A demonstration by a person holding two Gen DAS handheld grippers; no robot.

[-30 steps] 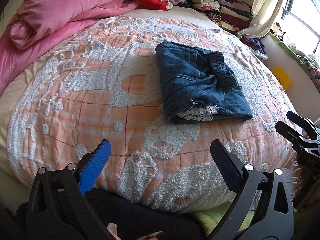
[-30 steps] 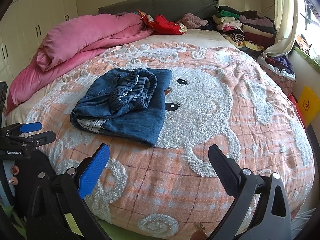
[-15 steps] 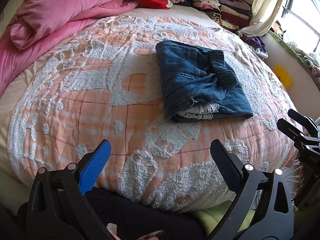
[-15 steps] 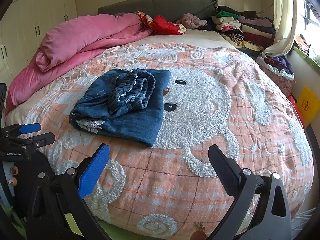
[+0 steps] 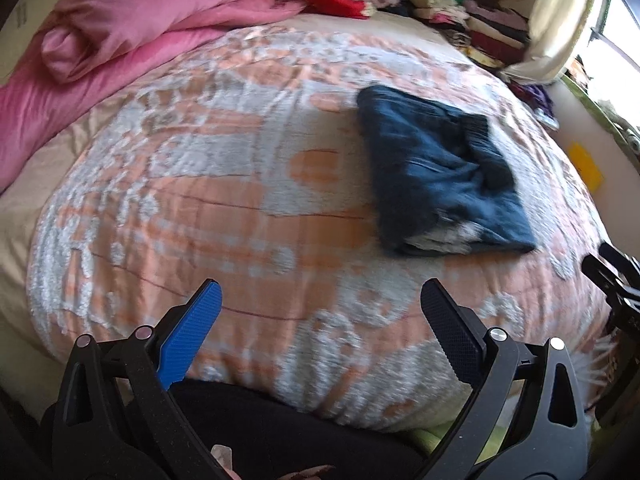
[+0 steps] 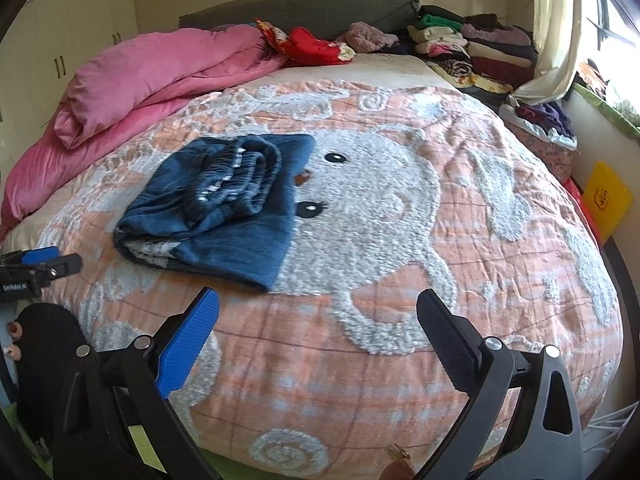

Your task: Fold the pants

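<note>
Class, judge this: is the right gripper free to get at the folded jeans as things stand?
Probably yes. The right gripper is open, holds nothing, and only bare bedspread lies between it and the folded jeans.

Pants (image 6: pixel 224 200) dark blue denim w/ white lace trim. Bedspread (image 6: pixel 420 280) peach plaid w/ fuzzy white bunny (black eyes). Duvet (image 6: pixel 152 76) pink. Gripper pads: one blue (image 6: pixel 188 344), one black (image 6: pixel 448 344).

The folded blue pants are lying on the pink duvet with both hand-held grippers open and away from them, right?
Not quite. The right wrist view shows the folded blue pants on the orange patterned blanket, not on the pink duvet. Both hand-held grippers are open, off them.
</note>
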